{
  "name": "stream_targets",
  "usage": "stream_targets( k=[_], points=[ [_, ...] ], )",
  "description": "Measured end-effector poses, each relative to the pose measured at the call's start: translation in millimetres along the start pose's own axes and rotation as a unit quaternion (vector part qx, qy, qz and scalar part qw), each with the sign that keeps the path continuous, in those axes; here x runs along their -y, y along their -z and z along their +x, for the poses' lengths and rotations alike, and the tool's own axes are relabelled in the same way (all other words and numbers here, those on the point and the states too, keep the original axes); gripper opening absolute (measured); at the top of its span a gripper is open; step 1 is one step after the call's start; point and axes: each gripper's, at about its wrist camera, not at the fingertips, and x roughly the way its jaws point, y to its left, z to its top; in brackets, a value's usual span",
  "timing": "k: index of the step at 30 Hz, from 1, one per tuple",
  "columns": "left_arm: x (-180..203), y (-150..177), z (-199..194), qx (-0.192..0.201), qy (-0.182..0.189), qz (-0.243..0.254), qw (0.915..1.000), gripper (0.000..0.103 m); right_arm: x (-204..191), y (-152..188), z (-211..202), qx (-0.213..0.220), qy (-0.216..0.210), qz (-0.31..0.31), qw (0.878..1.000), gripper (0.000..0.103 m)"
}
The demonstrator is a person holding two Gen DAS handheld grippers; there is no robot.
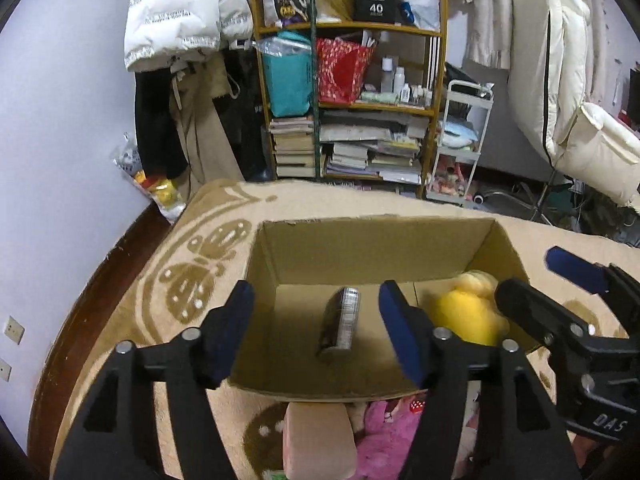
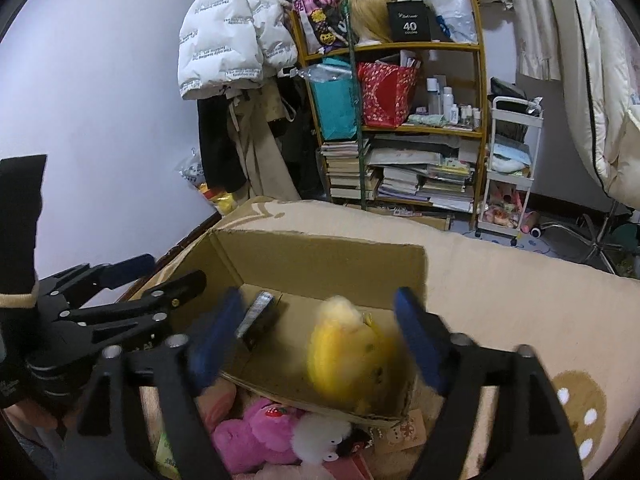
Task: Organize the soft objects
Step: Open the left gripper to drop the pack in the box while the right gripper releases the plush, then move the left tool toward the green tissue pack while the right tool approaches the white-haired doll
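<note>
Nearest both cameras, a pile of plush waits unsorted: a pink plush toy, a white fluffy toy and a pink cushion-like block lie just in front of the cardboard box. The step in hand looks like dropping items in; next, one claw should reach back down to that pile. The left gripper is spread and empty above the box, a dark flat packet lying below. The right gripper gapes wide; the yellow plush chick, blurred, sits between its fingers, unpinched, at the box's near right corner. Beyond stands a cluttered bookshelf.
</note>
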Motion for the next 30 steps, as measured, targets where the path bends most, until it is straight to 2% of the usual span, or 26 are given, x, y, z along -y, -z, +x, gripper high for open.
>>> stream_targets(
  k=[2, 9, 21, 30],
  points=[
    [-1.6, -0.3, -2.4, -0.003, -0.005, 0.0, 1.0, 0.075, 0.3, 0.3, -6.8, 0.012, 0.004, 0.002, 1.0, 0.103],
    [-11.5, 1.8, -26.0, 0.005, -0.033, -0.004, 0.9994, 0.099, 4.4, -0.1, -31.5, 0.022, 0.014, 0.01, 1.0, 0.103],
    [-30.8, 24.5, -83.8, 0.003, -0.057, -0.013, 0.9983, 0.101, 5.7, 12.6, -85.1, 0.034, 0.025, 0.02, 0.999, 0.103],
    [-34.0, 51.7, -115.5, -0.007, -0.063, -0.011, 0.9979, 0.101, -15.1, 17.2, -117.1, 0.044, 0.028, 0.01, 0.999, 0.103]
  ],
)
